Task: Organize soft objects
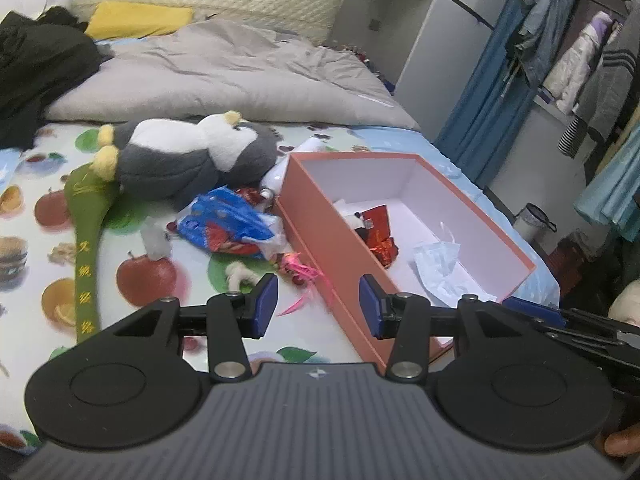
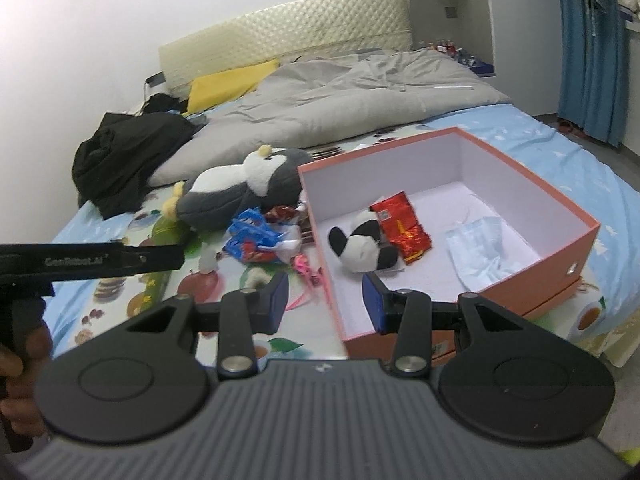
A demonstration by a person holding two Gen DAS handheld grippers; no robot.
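- I am working over a bed in a bedroom, its fruit-and-burger printed bed sheet serving as my sorting surface, a padded cream headboard at the far end.
- Nearest, my left tool hangs released with nothing between its blue pads, straddling the near wall of the salmon-pink cardboard box; my right tool is likewise spread and empty over that wall. I judge both are poised to fetch the next piece.
- The box sits open-topped so soft things drop straight in: it holds a black-and-white panda plush, a red foil packet and a pale blue face mask.
- Left of the box wait a crumpled blue plastic bag and a grey-and-white penguin plush.
- The left tool's arm reads "GenRobot.AI"; a green fabric strap carries yellow characters I cannot read.
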